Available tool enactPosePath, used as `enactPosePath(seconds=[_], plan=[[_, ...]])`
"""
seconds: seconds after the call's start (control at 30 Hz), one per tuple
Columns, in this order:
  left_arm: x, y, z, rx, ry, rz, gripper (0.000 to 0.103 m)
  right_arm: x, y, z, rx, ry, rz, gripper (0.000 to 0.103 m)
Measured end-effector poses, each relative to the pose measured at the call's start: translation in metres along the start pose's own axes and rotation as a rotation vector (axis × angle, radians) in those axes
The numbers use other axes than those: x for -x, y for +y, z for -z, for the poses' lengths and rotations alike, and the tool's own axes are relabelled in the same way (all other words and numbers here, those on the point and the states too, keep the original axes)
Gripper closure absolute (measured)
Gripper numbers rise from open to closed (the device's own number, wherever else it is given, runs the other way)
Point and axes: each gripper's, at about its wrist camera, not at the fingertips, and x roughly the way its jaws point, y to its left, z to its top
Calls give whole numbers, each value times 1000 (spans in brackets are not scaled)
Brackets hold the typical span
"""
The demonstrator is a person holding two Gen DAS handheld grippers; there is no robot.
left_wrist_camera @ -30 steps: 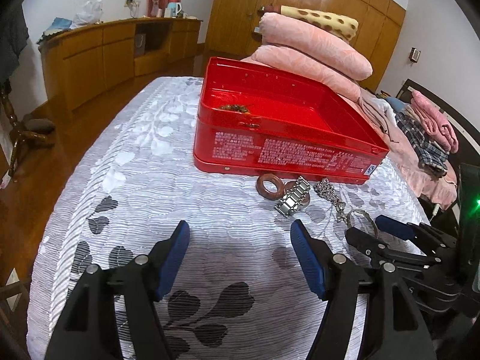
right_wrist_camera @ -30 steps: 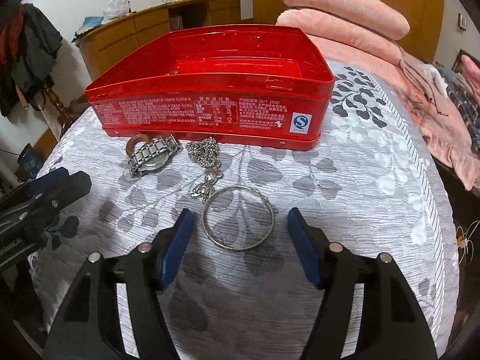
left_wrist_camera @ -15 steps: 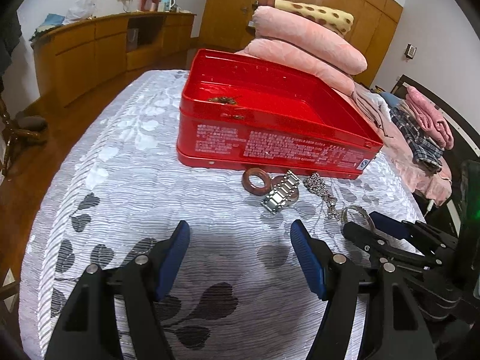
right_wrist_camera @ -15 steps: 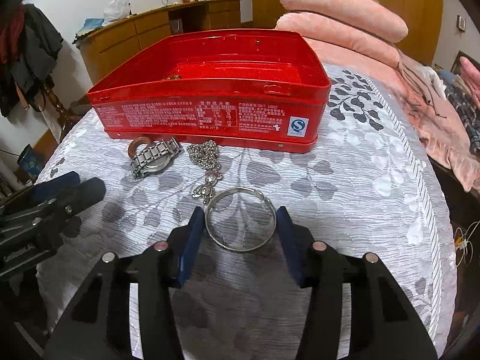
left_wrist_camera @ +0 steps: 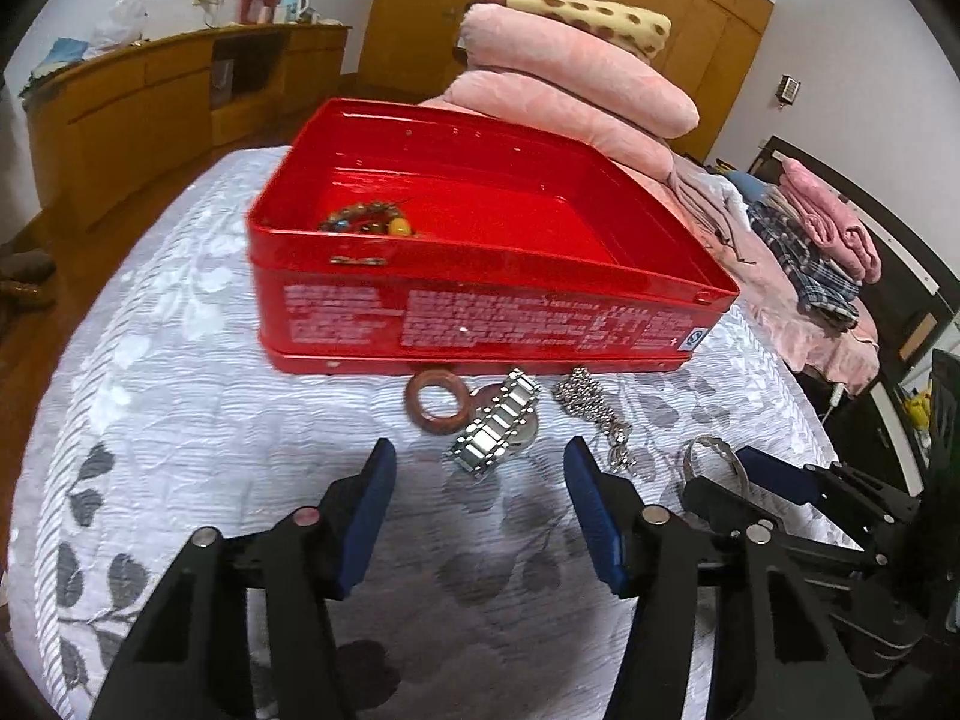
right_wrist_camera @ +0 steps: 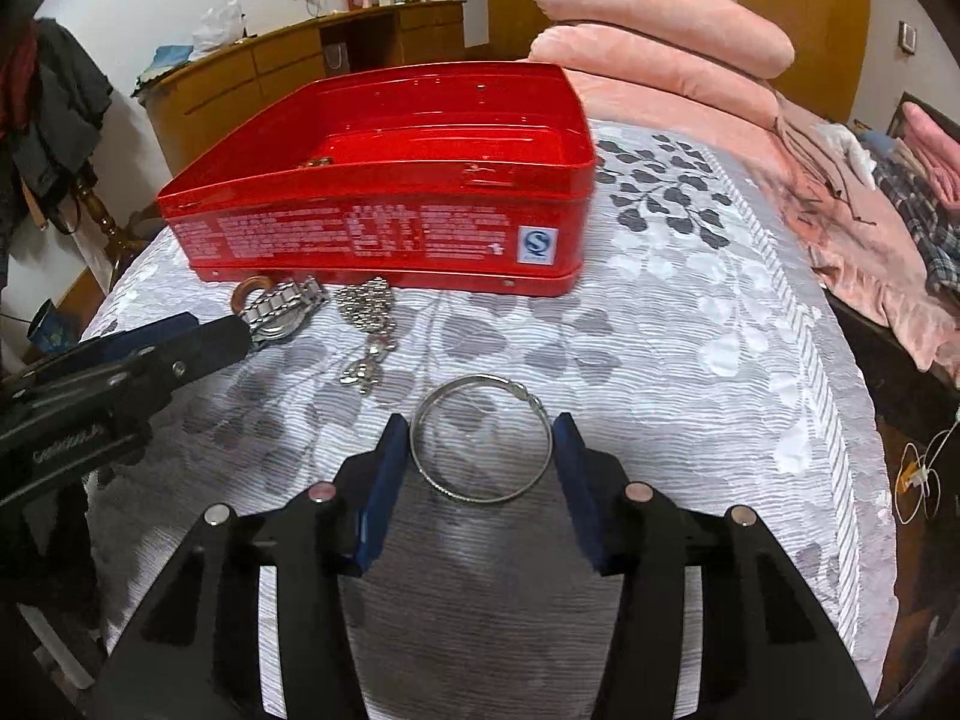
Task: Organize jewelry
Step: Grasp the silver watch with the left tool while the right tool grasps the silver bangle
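The silver bangle (right_wrist_camera: 482, 441) lay flat on the bed, in front of the red tin (right_wrist_camera: 384, 228), between the right gripper (right_wrist_camera: 480, 468) fingers, seemingly clenched on it. The left gripper (left_wrist_camera: 477, 513) was closing, empty, short of the watch (left_wrist_camera: 495, 429).

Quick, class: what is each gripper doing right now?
Left gripper: closing, nothing between its fingers.
Right gripper: shut on the bangle.

A silver bangle (right_wrist_camera: 480, 439) is flanked by the right gripper's (right_wrist_camera: 480, 468) pads. A watch (right_wrist_camera: 282, 312) and chain (right_wrist_camera: 367, 324) are seen before the red tin (right_wrist_camera: 384, 240).
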Motion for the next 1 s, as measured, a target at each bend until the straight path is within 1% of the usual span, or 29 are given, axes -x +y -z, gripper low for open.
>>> enactPosePath(seconds=[0.07,0.23,0.37,0.5,0.57,0.6,0.67,0.73,0.87,1.0], plan=[[-3,-2,-2,-1,7,7,51,0,-3,0,-7,1,-1,55],[-13,-5,-4,0,37,24,63,-3,-5,1,-11,5,-8,55],[-13,-4,-3,4,42,19,79,-3,-5,1,-16,6,-13,55],[-8,-6,0,-14,37,18,83,-4,-6,1,-20,7,-17,55],[-6,-9,3,-25,44,35,85,-4,-6,1,-22,7,-19,55],[-4,-11,7,-27,58,56,87,-4,-6,1,-23,8,-20,55],[-2,-13,11,-25,70,79,87,-4,-7,1,-23,8,-20,55],[0,-14,13,-30,79,81,87,-4,-7,1,-23,8,-20,55],[-1,-10,7,-20,66,40,72,-4,-7,1,-24,8,-21,55],[-12,-8,-3,-15,74,31,71,-5,-7,1,-25,8,-23,55]])
